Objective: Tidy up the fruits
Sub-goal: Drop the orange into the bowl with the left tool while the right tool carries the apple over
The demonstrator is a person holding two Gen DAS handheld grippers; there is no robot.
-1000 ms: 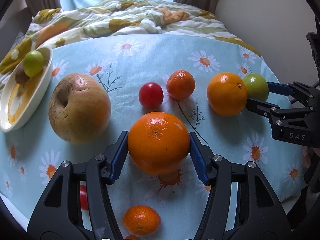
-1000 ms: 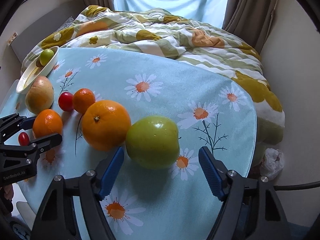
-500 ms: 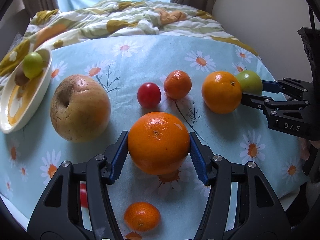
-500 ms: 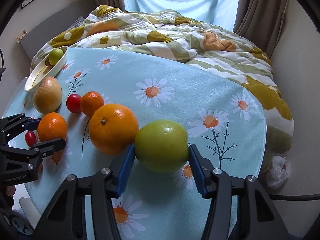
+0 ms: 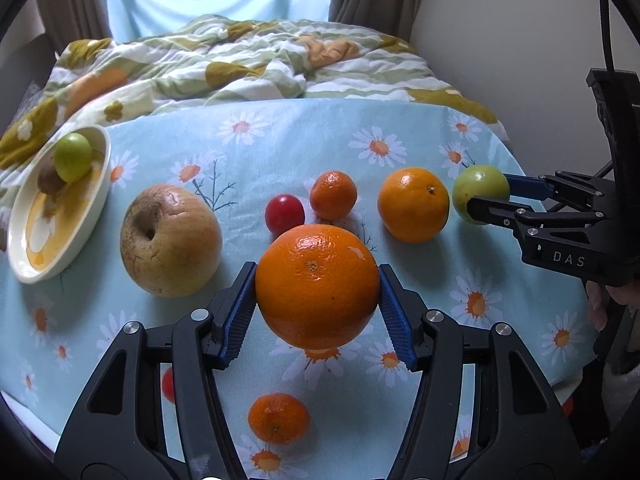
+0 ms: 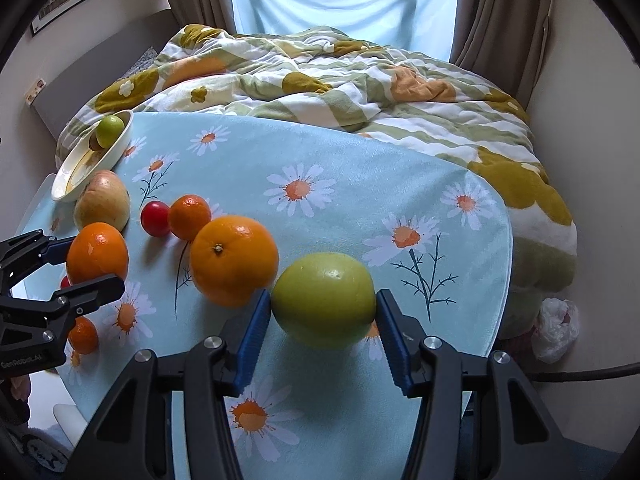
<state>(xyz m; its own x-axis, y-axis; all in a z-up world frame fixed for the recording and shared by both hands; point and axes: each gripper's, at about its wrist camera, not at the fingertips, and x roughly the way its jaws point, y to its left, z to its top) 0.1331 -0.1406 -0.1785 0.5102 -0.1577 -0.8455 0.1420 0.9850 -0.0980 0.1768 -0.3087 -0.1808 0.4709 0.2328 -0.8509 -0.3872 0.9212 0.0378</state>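
Your left gripper (image 5: pixel 318 312) is clamped on a large round orange (image 5: pixel 317 286), its blue pads pressed against both sides, and the fruit appears raised a little above the pale blue daisy-print tablecloth (image 5: pixel 280 148), with its shadow falling on the cloth beneath. Your right gripper (image 6: pixel 324 322) is closed around a smooth green apple (image 6: pixel 324 300), which sits just beside a second big orange (image 6: pixel 234 260) on the cloth; whether the two touch you cannot tell. Between the two grippers lie a small mandarin (image 5: pixel 333 195) and a small red cherry tomato (image 5: pixel 284 214), close together. To your left rests a wrinkled yellow-brown apple (image 5: pixel 171 240), and beyond it a cream oval dish (image 5: pixel 102 184) holding a small green fruit (image 5: pixel 73 157) and a brown one (image 5: pixel 49 178). Another small mandarin (image 5: pixel 279 418) lies near the table's front edge, under your left gripper.
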